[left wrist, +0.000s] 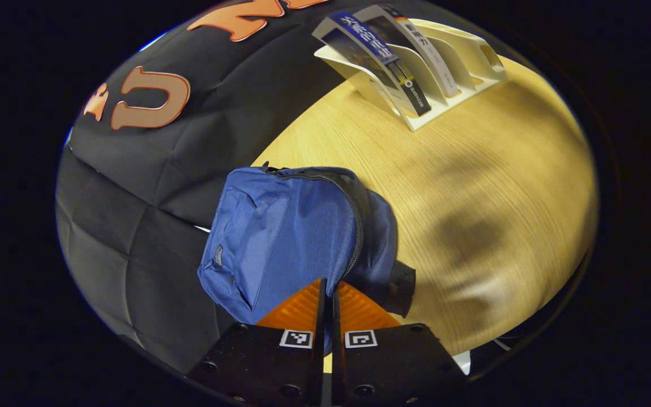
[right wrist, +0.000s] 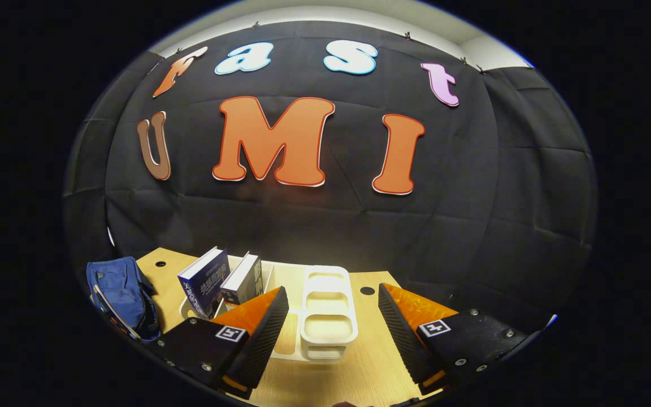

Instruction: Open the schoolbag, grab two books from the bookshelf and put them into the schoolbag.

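Soft schoolbag under my left fingers, stiff books waiting at the shelf.

My left gripper point(left wrist: 328, 291) has its fingers clenched together just at the blue schoolbag point(left wrist: 280, 237), which lies zipped on the surface point(left wrist: 484, 186); I judge it limp, best taken by the zipper point(left wrist: 357, 226). My right gripper point(right wrist: 331, 316) is spread wide before the white bookshelf point(right wrist: 328, 316); two books point(right wrist: 221, 280) lean at ten o'clock, rigid, graspable by the spine.

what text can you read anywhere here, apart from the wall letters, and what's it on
Blue-spined book: pale characters, too blurred to read.
White-spined book: dark print, too small to read.
Patch on the schoolbag: too small to read.
Left claw: square coded markers, no words.
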Demonstrator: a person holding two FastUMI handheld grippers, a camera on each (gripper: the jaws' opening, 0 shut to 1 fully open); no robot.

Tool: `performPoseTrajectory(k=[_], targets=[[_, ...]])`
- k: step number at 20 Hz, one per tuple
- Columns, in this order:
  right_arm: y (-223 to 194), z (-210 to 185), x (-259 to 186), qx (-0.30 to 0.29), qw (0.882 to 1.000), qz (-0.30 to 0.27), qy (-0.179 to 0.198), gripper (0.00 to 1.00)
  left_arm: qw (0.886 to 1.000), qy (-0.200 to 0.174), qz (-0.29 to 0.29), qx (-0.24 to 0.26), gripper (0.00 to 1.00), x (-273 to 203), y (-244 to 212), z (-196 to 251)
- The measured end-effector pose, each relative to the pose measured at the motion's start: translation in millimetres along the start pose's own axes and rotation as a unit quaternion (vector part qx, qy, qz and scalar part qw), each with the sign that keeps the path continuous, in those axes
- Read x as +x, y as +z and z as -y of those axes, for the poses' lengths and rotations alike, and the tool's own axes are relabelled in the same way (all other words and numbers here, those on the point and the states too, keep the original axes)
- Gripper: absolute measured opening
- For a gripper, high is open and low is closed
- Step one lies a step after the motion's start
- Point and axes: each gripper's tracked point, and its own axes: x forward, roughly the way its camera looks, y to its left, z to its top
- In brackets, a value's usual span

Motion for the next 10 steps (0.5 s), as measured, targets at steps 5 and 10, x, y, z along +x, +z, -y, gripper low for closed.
performPoseTrajectory(k=[5, 10], targets=[[7.6, -28.5, -1.8, 0.009, 0.999, -0.007, 0.039, 0.95, 0.998, -0.031, 0.014, -0.047, 0.03, -14.2, 19.4, -32.2], [21.9, -79.8, 2.2, 0.0, 0.995, -0.022, 0.099, 0.94, 0.995, -0.05, 0.035, -0.082, 0.02, -34.1, 40.8, -80.8]])
